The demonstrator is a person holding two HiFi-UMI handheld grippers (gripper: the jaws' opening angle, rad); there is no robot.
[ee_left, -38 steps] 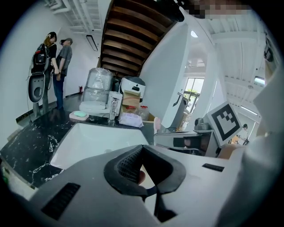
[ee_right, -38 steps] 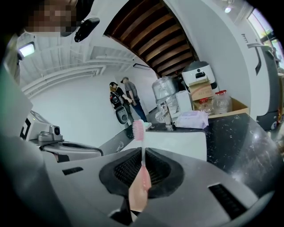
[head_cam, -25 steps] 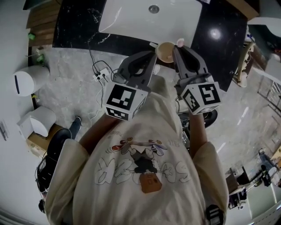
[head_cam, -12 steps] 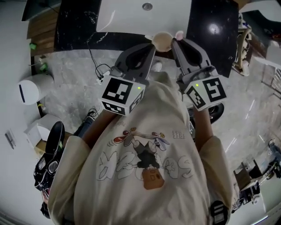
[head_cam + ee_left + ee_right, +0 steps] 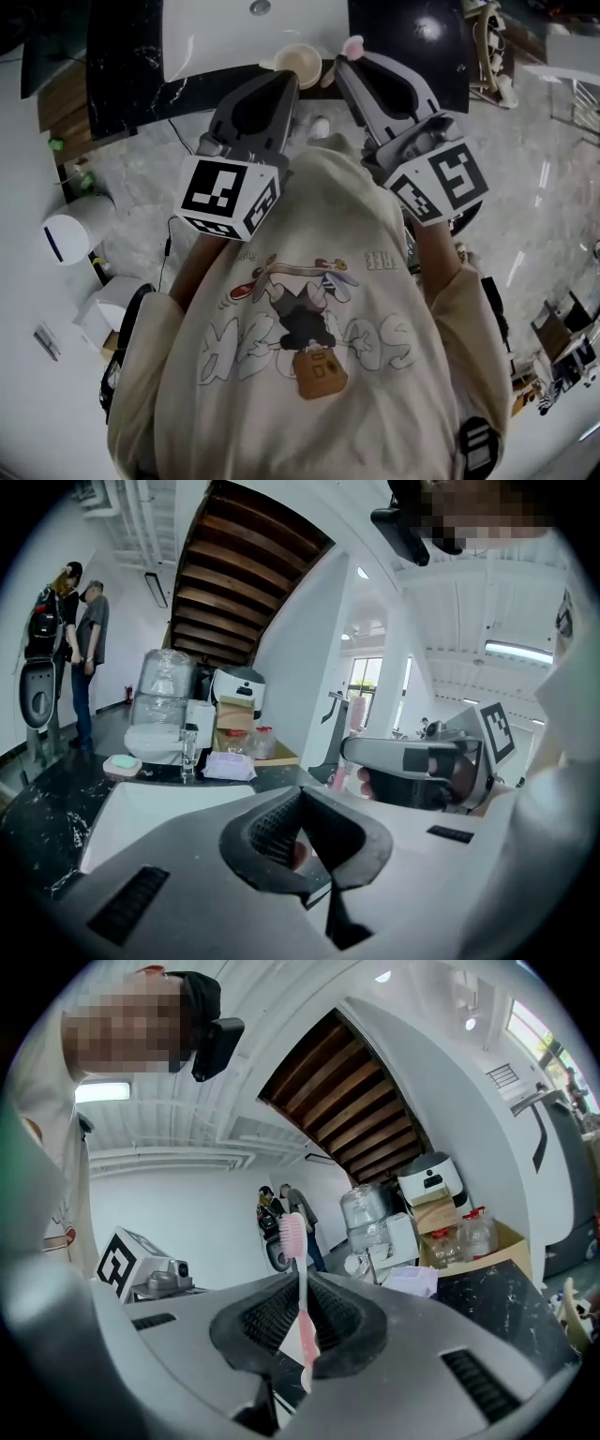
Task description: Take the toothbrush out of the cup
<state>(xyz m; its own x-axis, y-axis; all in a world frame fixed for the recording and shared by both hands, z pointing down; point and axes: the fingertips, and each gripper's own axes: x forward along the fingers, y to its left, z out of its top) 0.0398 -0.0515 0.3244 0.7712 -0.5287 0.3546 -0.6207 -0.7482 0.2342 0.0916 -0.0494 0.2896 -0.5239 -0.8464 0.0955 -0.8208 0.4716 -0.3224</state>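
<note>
Evidently the lift-out is all but done: the toothbrush point(image 5: 292, 1232) is pinched upright between the right gripper's point(image 5: 302, 1314) jaws. Its bristle head pokes past their tips and its handle end hangs free, clear of the cup point(image 5: 298, 62). The cup sits at the left gripper's point(image 5: 298, 810) tips, whose jaws seem pressed onto its wall. Next, I judge, the brush should be drawn off sideways with a firm pinch. Beyond both jaws lie the sink point(image 5: 216, 37) and counter point(image 5: 122, 66) edge. The grippers are near each other, with open air outside the right jaws.
</note>
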